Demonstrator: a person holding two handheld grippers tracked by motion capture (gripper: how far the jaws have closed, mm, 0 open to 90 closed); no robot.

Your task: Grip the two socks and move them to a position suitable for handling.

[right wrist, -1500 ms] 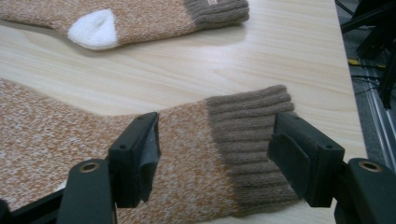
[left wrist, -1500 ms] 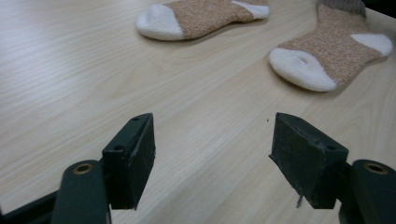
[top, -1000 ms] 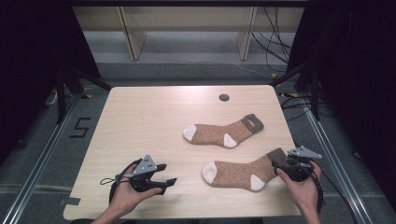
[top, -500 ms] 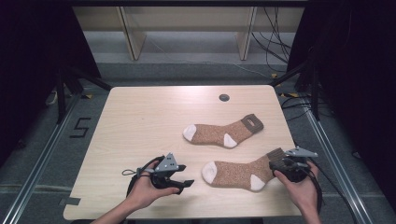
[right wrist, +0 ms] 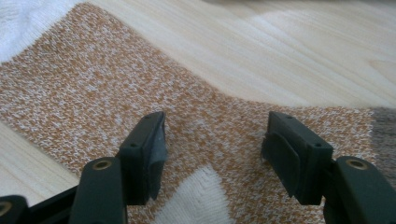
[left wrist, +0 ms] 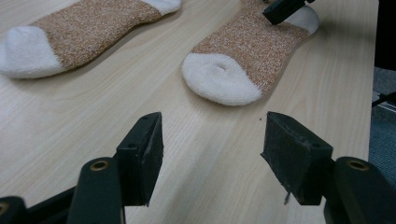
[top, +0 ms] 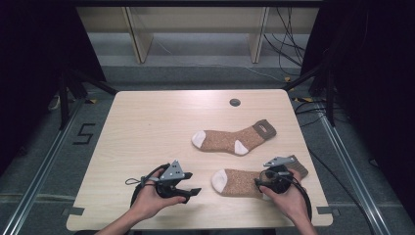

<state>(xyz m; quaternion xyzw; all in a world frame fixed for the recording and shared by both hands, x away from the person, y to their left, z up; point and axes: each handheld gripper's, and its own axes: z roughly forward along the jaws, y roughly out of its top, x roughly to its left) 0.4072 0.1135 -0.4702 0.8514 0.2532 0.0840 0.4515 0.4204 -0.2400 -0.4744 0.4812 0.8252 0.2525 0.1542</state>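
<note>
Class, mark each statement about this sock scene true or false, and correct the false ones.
1. Two socks lie on the table. True.
2. The right gripper is over the nearer sock. True: its open jaws straddle the knit near the heel.
3. The left gripper grips the farther sock. False: it is open over bare wood, short of the nearer sock's toe.
4. The socks are stacked. False: they lie apart.
5. Both socks have white toes. True.
</note>
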